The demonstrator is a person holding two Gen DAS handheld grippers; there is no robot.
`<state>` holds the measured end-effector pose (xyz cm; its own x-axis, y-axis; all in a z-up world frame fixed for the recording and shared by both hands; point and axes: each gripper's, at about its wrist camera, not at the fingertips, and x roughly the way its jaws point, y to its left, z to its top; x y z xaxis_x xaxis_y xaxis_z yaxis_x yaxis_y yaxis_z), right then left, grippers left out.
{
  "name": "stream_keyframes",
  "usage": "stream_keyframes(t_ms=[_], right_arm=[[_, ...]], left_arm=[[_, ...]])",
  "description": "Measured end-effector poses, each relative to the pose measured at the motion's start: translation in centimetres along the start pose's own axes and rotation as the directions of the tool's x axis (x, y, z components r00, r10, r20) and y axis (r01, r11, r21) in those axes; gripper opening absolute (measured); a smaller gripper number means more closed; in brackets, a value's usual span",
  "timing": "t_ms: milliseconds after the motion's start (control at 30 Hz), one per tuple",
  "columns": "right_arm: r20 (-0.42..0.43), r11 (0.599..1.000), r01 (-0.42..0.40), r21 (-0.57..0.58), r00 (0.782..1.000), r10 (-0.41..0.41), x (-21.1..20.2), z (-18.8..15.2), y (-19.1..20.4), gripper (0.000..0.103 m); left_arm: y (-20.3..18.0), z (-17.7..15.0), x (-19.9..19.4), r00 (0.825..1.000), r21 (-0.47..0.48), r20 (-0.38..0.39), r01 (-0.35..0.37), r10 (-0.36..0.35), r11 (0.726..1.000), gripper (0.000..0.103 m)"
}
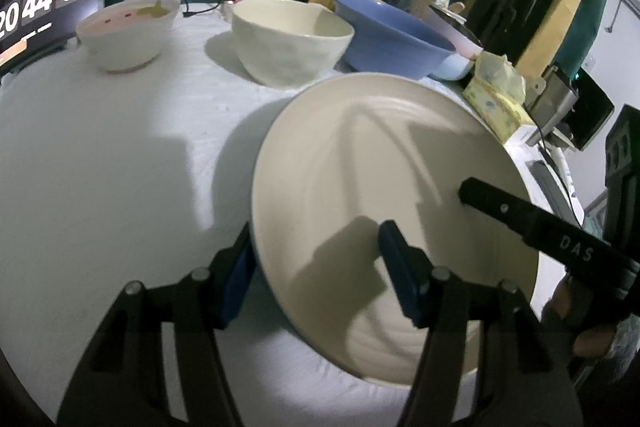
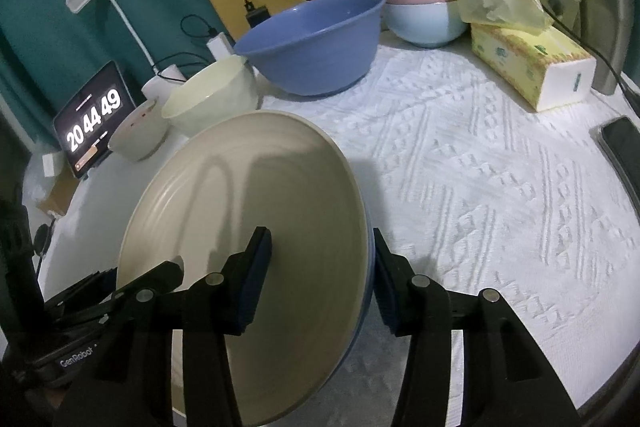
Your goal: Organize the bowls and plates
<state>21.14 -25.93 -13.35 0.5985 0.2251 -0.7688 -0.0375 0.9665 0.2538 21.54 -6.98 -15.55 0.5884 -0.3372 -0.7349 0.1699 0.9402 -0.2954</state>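
Left gripper (image 1: 316, 267) and right gripper (image 2: 322, 277) each straddle opposite rims of the cream plate (image 1: 380, 187), jaws partly open, pads either side of the edge; firm clamping can't be told. Beyond the jaws: cream bowl (image 1: 292, 39), blue bowl (image 2: 316, 43), small white bowl (image 1: 126, 35), then the clock tablet (image 2: 94, 119).

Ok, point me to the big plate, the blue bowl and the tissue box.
big plate (image 2: 256, 211), right wrist view, inner well.
blue bowl (image 2: 316, 63), right wrist view, outer wall.
tissue box (image 2: 516, 63), right wrist view, long side.
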Motion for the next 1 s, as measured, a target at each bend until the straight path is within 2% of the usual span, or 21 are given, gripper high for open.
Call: stream_keyframes(t_ms=[567, 1000], right_arm=[[-0.021, 0.996, -0.046, -0.075, 0.999, 0.044, 1.1, 0.2, 5.1, 0.049], [-0.079, 0.988, -0.088, -0.127, 0.994, 0.079, 3.1, -0.4, 9.7, 0.049]], left_arm=[[4.7, -0.4, -2.9, 0.999, -0.058, 0.03, -0.041, 0.043, 0.997, 0.062], [9.4, -1.1, -4.7, 0.996, -0.108, 0.028, -0.085, 0.089, 0.99, 0.062]])
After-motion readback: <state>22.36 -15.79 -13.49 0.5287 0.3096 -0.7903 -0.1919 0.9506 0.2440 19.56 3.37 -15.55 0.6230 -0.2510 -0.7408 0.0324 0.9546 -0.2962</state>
